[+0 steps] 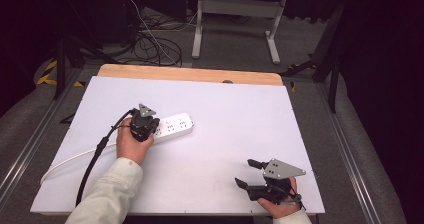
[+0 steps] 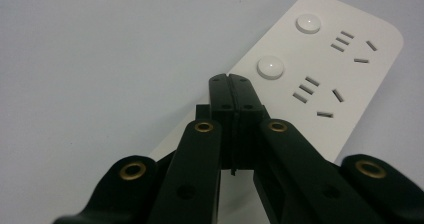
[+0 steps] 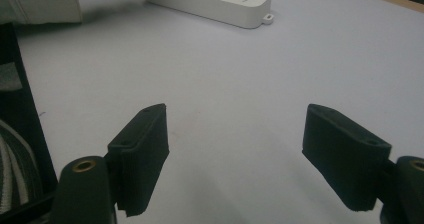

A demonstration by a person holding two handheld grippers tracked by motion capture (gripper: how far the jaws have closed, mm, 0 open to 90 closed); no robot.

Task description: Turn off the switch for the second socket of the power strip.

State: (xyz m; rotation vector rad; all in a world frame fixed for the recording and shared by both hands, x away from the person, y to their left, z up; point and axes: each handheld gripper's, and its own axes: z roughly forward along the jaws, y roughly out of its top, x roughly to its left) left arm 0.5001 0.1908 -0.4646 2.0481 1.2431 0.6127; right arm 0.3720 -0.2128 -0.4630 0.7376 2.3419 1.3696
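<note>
Right gripper (image 1: 246,172) near bottom edge of white surface (image 1: 235,119), jaws wide apart, nothing between them, resting low over bare surface. Power strip (image 1: 172,126), white, lies left of centre, well apart from right gripper. Left gripper (image 2: 231,82) jaws pressed together, tips down on power strip just beside a round white button (image 2: 270,67).

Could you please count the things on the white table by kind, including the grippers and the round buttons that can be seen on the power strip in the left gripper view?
Power strip: 1
Round buttons, and: 2
Grippers, left gripper with jaws shut and right gripper with jaws open: 2
Total: 5
</note>
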